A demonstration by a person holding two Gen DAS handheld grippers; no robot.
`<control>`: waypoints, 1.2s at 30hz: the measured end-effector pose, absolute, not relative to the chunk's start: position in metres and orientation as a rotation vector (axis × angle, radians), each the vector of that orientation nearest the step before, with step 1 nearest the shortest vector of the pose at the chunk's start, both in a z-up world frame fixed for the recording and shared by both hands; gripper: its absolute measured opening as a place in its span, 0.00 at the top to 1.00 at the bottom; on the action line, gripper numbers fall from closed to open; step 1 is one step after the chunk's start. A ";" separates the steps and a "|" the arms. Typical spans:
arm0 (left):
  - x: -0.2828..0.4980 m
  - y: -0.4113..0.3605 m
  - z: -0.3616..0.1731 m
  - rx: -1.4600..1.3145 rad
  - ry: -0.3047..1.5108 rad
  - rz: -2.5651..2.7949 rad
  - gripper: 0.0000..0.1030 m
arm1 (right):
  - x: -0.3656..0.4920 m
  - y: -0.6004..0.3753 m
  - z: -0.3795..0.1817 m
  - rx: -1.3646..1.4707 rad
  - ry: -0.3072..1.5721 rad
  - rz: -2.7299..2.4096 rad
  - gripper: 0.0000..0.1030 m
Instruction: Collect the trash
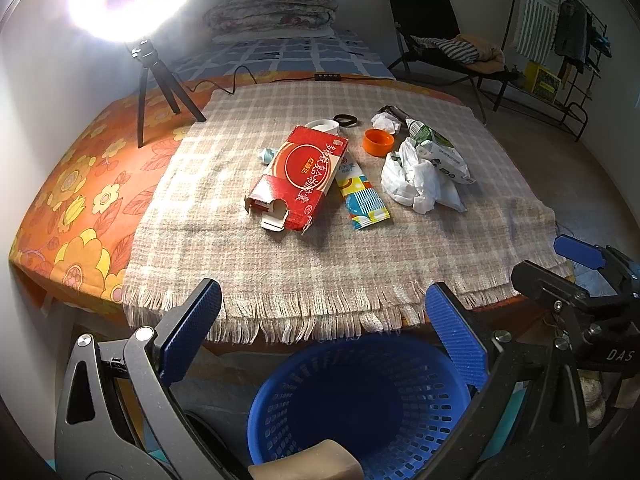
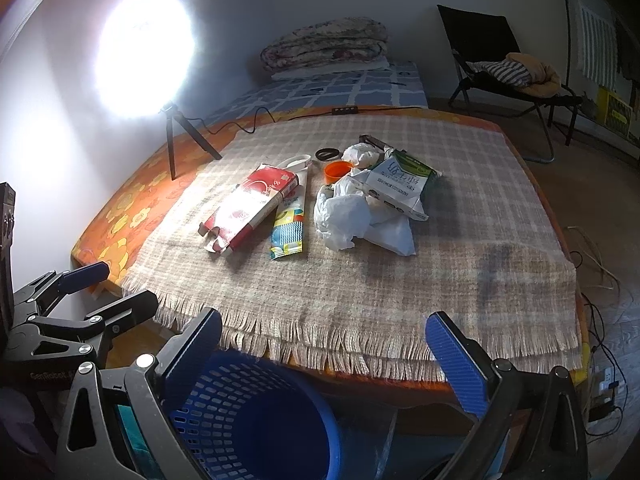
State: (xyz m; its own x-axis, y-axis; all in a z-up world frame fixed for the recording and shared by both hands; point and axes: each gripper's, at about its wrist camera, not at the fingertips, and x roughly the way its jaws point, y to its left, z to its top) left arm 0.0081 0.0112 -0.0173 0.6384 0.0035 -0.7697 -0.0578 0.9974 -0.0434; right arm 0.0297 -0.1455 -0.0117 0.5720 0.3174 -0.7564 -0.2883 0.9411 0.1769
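Note:
Trash lies on a checked cloth (image 1: 304,264) over the table: a torn red carton (image 1: 298,178) (image 2: 250,208), a colourful wrapper (image 1: 362,196) (image 2: 289,228), a crumpled white plastic bag (image 1: 416,180) (image 2: 348,216), a green-white wipes pack (image 1: 440,150) (image 2: 400,184), an orange lid (image 1: 378,142) (image 2: 336,170) and a white paper ball (image 1: 384,122). A blue slatted basket (image 1: 360,400) (image 2: 256,412) stands on the floor below the table's front edge. My left gripper (image 1: 324,336) and right gripper (image 2: 324,352) both hang open above the basket, with nothing between their fingers.
A bright ring light on a black tripod (image 1: 160,80) (image 2: 180,140) stands at the table's back left, its cable running across. A black ring (image 1: 346,120) and a white band (image 1: 324,125) lie behind the carton. A bed, a folding chair (image 1: 440,44) and a clothes rack stand beyond.

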 end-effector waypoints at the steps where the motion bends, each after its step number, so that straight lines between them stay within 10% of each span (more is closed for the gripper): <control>1: 0.008 0.011 -0.018 -0.064 0.878 0.036 0.00 | 0.030 -0.145 -0.012 0.036 0.895 0.355 0.00; 36: 0.008 0.012 -0.021 -0.067 0.883 0.038 0.00 | 0.030 -0.148 -0.010 0.042 0.894 0.351 0.00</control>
State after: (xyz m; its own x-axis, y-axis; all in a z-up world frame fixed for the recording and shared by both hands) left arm 0.0077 0.0121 -0.0214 0.6344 0.0055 -0.7730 -0.0607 0.9972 -0.0427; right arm 0.0304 -0.1478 -0.0101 0.5729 0.3171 -0.7558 -0.2824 0.9420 0.1812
